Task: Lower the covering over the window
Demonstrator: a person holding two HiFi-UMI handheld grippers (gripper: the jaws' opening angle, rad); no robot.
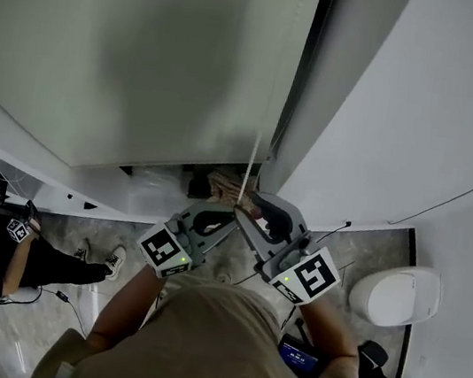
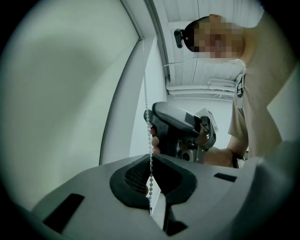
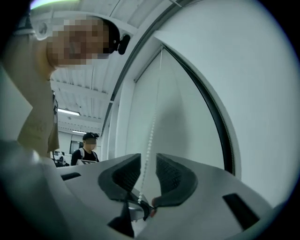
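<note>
Head view: left gripper [image 1: 224,218] and right gripper [image 1: 254,216] meet at the bead chain [image 1: 250,163], just below the roller blind [image 1: 134,50]. Left gripper view: jaws pinch the bead chain. Right gripper view: jaws spread, the bead chain hanging ungripped between them, beside the roller blind.

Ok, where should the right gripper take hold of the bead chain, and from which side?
On the straight vertical stretch of the bead chain above the left gripper's clamp, coming square-on from the room side: the thin chain hangs centred between the right gripper's open jaws.
</note>
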